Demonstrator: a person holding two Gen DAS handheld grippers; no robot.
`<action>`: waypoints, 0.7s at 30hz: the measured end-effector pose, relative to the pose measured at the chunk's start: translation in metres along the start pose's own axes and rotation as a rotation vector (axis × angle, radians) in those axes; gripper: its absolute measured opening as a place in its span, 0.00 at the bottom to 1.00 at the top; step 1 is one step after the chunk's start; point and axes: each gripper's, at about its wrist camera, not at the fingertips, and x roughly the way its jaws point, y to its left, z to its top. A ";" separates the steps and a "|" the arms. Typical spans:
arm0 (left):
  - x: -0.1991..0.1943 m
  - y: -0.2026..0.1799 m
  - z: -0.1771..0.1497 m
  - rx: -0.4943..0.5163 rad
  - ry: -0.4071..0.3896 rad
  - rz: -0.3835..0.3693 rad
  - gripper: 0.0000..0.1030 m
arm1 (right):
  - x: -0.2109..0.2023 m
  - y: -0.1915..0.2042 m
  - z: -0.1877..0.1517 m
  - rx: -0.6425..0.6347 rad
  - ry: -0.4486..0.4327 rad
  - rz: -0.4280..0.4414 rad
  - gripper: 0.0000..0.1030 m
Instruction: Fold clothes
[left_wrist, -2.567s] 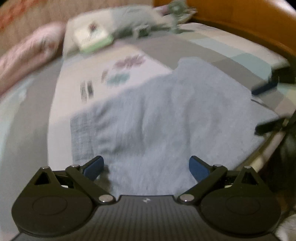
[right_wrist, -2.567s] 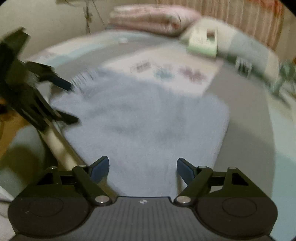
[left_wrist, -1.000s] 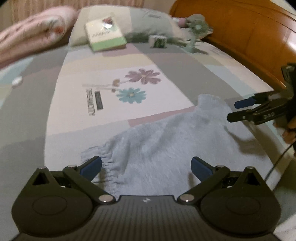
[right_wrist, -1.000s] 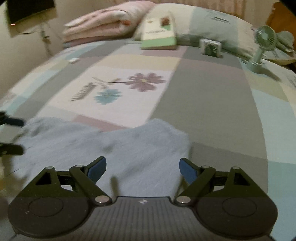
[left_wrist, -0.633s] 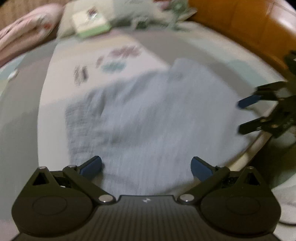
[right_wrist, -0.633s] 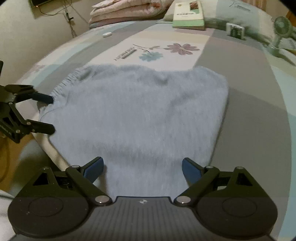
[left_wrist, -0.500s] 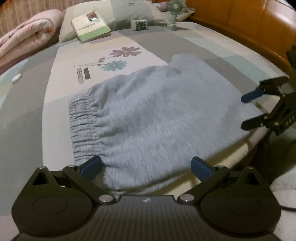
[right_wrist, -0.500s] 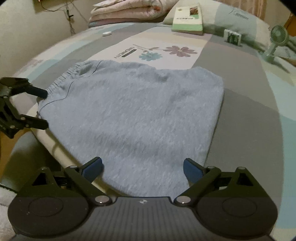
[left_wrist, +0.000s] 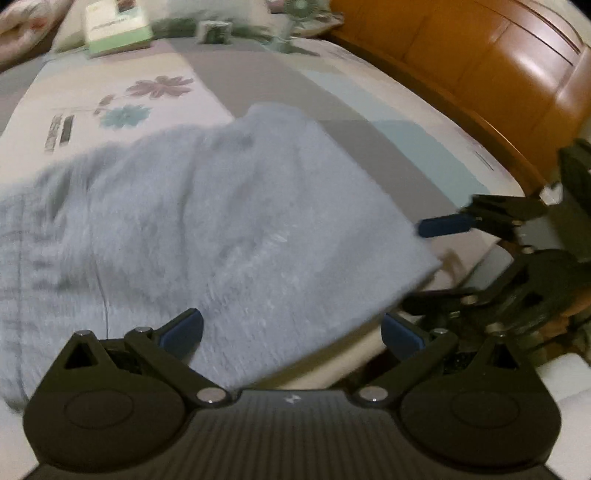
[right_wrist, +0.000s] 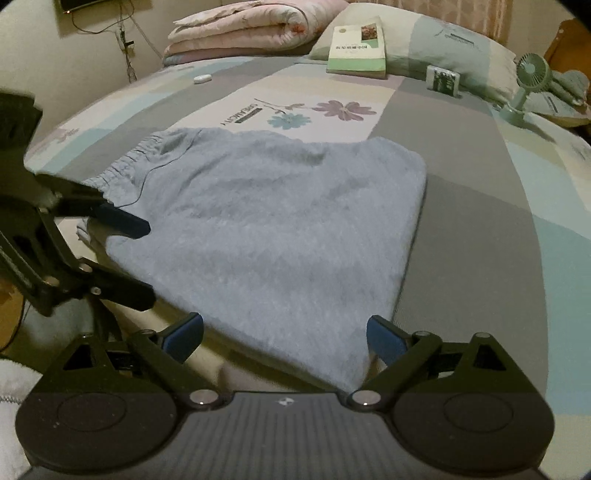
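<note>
**Both grippers poised at the near edge of the bed, garment untouched**

I have the light blue garment (right_wrist: 280, 221) lying flat on the bed (right_wrist: 480, 258), close to the near edge, with part of its lower hem draping just over that edge. It looks already doubled over. Its elastic waistband (right_wrist: 136, 162) points toward the left side of the bed, and the smooth folded end (right_wrist: 417, 192) toward the right, so I judge the long axis to run left to right, parallel to the near edge.

My right gripper (right_wrist: 284, 336) has its fingers wide apart and holds nothing; the near right corner of the cloth lies just ahead of it, between the pads. My left gripper (left_wrist: 291, 330) is likewise spread and empty, sitting over the near hem; that view is blurred. In the right view its fingers (right_wrist: 122, 221) hover right at the waistband end.

So each hand is nearest its own end. I think the next fold would carry one end across to the other, along that long axis.
</note>
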 end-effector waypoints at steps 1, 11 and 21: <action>-0.002 0.000 0.002 0.004 0.005 -0.001 0.99 | 0.000 -0.001 0.000 0.004 -0.001 -0.002 0.95; 0.001 -0.007 0.072 0.067 -0.068 0.048 0.99 | -0.008 -0.005 -0.001 0.007 -0.043 -0.003 0.97; 0.048 0.014 0.083 -0.003 0.016 0.081 0.99 | -0.014 -0.011 0.000 0.024 -0.063 0.002 0.98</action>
